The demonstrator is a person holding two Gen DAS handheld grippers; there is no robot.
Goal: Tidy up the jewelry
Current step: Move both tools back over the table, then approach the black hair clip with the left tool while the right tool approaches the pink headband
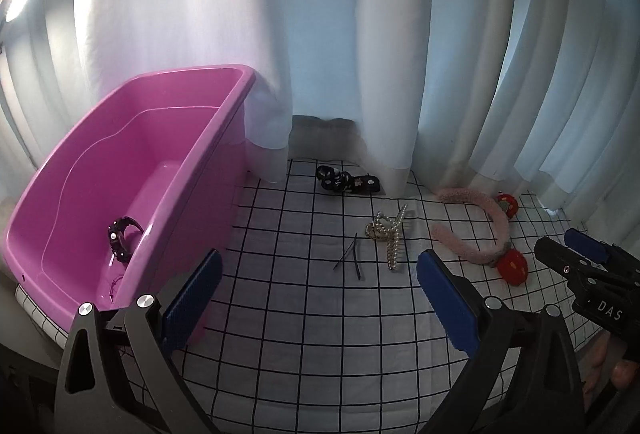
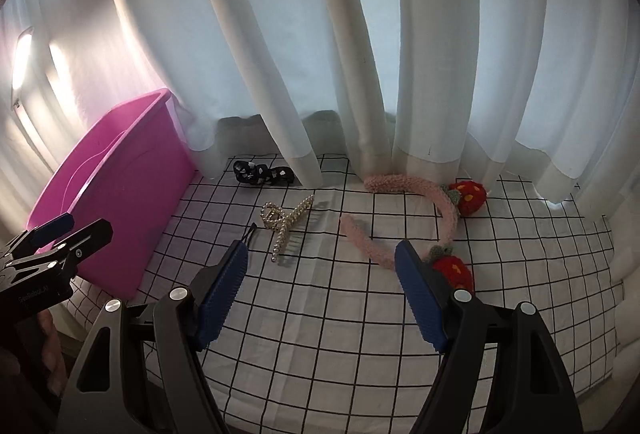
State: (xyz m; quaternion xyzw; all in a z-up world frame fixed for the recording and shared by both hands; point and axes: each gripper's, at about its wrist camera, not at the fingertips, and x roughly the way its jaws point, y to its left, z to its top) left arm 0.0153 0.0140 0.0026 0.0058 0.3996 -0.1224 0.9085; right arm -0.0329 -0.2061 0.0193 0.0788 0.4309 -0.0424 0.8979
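Both the left gripper point(image 1: 318, 276) and the right gripper point(image 2: 320, 268) are hovering with jaws spread, holding nothing. A black bracelet point(image 1: 122, 238) is lying inside the pink bin point(image 1: 192, 170) at left. The pearl hair claw point(image 2: 286, 226), pink strawberry headband point(image 2: 416, 218) and black scrunchie point(image 2: 260, 172) are resting on the checked cloth point(image 2: 340, 334).

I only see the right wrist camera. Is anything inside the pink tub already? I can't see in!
Observer: Yes. The left wrist view looks into the pink tub: a black wristband lies on its bottom.
Operator: What's the black thing poking out near the pearl hair clip?
Observer: Two thin black hairpins, crossed on the checked cloth.
Operator: Is the other gripper holding something?
Observer: No. The left gripper is open with nothing between its fingers.
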